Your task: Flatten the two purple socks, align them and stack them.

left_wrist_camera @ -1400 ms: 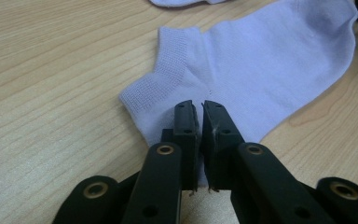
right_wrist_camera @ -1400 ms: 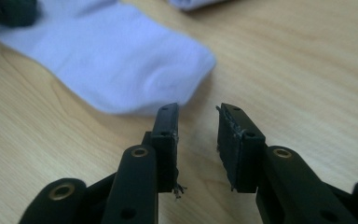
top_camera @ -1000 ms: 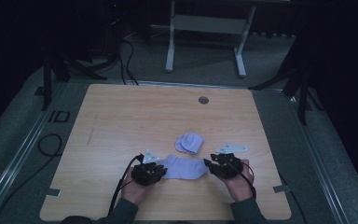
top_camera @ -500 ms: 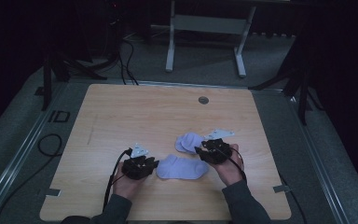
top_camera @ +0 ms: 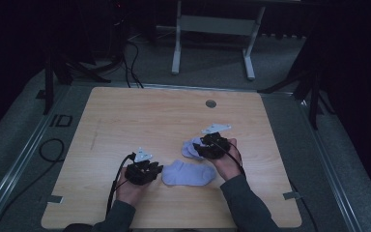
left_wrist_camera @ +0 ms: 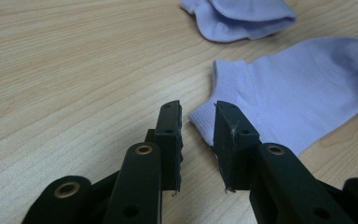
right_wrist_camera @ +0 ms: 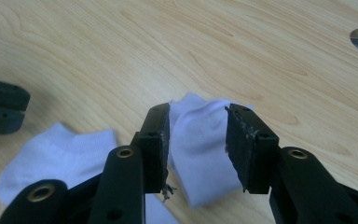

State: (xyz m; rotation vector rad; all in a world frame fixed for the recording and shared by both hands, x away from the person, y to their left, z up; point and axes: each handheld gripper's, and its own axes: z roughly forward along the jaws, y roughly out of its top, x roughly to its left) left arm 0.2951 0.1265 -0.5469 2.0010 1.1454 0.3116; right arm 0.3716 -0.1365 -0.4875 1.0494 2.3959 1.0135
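Left gripper (left_wrist_camera: 198,126), fingers parted, sits at the flat sock (left_wrist_camera: 293,93) cuff; right gripper (right_wrist_camera: 198,135), fingers parted, straddles the folded sock (right_wrist_camera: 200,154). Likely pairing; next, pinch.

Left gripper (top_camera: 150,169) beside flat sock (top_camera: 189,172); right gripper (top_camera: 207,146) over folded sock (top_camera: 191,147); wooden table (top_camera: 140,116).

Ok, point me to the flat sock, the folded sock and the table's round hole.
flat sock (left_wrist_camera: 303,88), left gripper view, middle of its body.
folded sock (right_wrist_camera: 198,140), right gripper view, between the open jaws.
round hole (top_camera: 211,103), high view, its centre.
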